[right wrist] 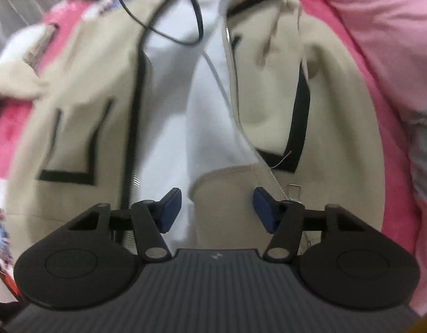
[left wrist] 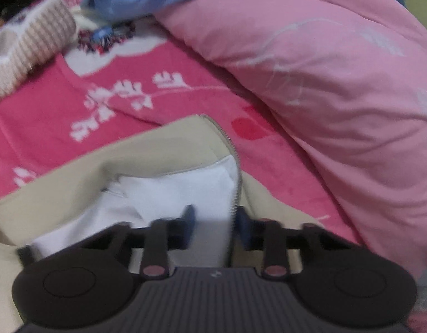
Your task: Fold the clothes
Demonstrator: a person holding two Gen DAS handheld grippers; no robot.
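The beige jacket (right wrist: 83, 88) lies open on the pink bedspread (left wrist: 47, 127), white lining up. The left gripper (left wrist: 213, 222) pinches its zipper edge (likely to fold that front inward); the right gripper (right wrist: 217, 208) hovers half-open, holding nothing.

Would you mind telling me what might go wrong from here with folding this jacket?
1. The left tool appears to pinch only the white lining beside the zipper, so the beige jacket shell may lag and bunch.
2. The right tool is open over the hem, with the zipper pull beside one finger; it could snag there.
3. A dark cord loops across the jacket and might get folded in.
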